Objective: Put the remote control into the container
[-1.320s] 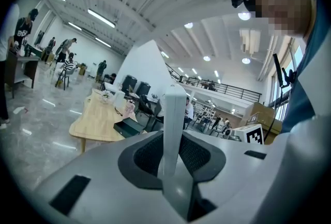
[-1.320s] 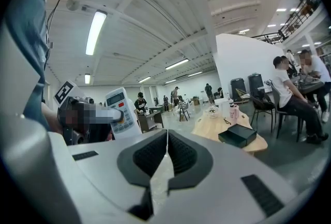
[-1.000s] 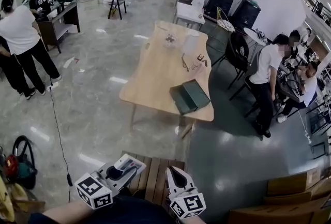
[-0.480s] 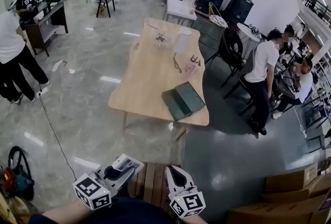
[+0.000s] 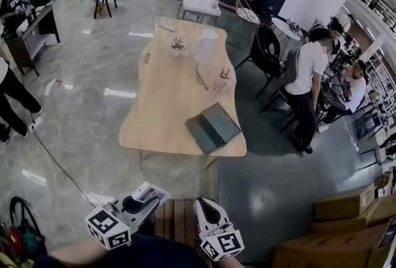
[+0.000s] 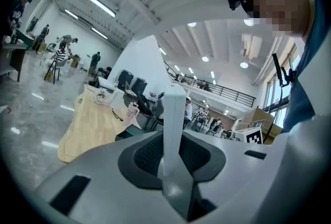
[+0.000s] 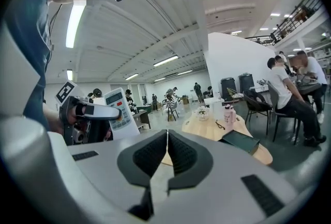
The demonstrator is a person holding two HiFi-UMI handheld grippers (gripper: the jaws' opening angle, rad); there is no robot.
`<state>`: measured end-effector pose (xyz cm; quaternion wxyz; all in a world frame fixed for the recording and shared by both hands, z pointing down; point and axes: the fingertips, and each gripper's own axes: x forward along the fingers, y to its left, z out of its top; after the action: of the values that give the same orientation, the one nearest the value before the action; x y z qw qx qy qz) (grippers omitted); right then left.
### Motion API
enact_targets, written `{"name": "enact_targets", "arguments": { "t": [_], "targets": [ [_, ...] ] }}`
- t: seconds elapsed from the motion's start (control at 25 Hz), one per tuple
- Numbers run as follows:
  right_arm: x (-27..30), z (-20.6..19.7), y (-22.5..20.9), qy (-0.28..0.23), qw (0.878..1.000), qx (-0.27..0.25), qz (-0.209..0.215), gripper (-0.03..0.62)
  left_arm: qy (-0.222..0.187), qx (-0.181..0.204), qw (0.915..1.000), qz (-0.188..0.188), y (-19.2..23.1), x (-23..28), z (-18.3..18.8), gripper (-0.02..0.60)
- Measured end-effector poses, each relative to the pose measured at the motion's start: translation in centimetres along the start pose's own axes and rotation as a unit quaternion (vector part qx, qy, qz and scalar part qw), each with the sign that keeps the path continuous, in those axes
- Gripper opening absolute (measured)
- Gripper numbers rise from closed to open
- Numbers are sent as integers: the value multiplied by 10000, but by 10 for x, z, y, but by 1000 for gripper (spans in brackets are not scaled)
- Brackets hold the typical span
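Remote control (image 5: 152,194), white with a small screen and rows of buttons, is clamped edge-on between the jaws of the left gripper (image 5: 139,205), its length reaching out past the fingertips. The left gripper is held low at the bottom of the head view, just above a slatted wooden bench (image 5: 180,223). Beside it the right gripper (image 5: 207,210) has its jaws pressed together with nothing between them. Both grippers point toward a long wooden table (image 5: 161,99) that stands well apart from them across the grey floor. A dark flat case (image 5: 212,129) lies near the table's close right corner, a pair of glasses (image 5: 202,80) sits further along, and a pale tub-like thing (image 5: 206,50) stands near the far end, too small to make out. A person in a white shirt (image 5: 306,75) stands right of the table, and cardboard boxes (image 5: 346,205) are stacked at the lower right.
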<state>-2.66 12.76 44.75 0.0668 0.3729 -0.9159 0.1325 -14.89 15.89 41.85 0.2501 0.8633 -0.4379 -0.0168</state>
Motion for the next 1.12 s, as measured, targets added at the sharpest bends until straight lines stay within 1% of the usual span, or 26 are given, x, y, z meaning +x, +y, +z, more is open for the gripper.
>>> {"name": "enact_targets", "arguments": {
  "t": [0.2, 0.32, 0.48, 0.6, 0.76, 0.92, 1.12],
  "targets": [
    [43, 17, -5, -27, 9996, 12, -285, 18, 97, -49, 9996, -244, 41, 14, 24, 91],
    [56, 24, -9, -32, 9992, 21, -391, 18, 114, -147, 9994, -305, 59, 23, 32, 91],
    [67, 25, -22, -1, 9988, 9, -492, 18, 148, -224, 9989, -377, 74, 41, 37, 92],
    [75, 26, -37, -4, 9986, 51, -534, 18, 174, -224, 9986, -436, 82, 61, 40, 91],
    [81, 28, -58, 16, 9986, 89, -518, 18, 232, -426, 9980, -410, 87, 89, 42, 92],
    [86, 33, -84, -67, 9987, 100, -488, 18, 293, -466, 9977, -408, 89, 116, 44, 91],
    [88, 29, -110, -24, 9986, 236, -483, 18, 400, -854, 9946, -436, 88, 148, 41, 91]
  ]
}}
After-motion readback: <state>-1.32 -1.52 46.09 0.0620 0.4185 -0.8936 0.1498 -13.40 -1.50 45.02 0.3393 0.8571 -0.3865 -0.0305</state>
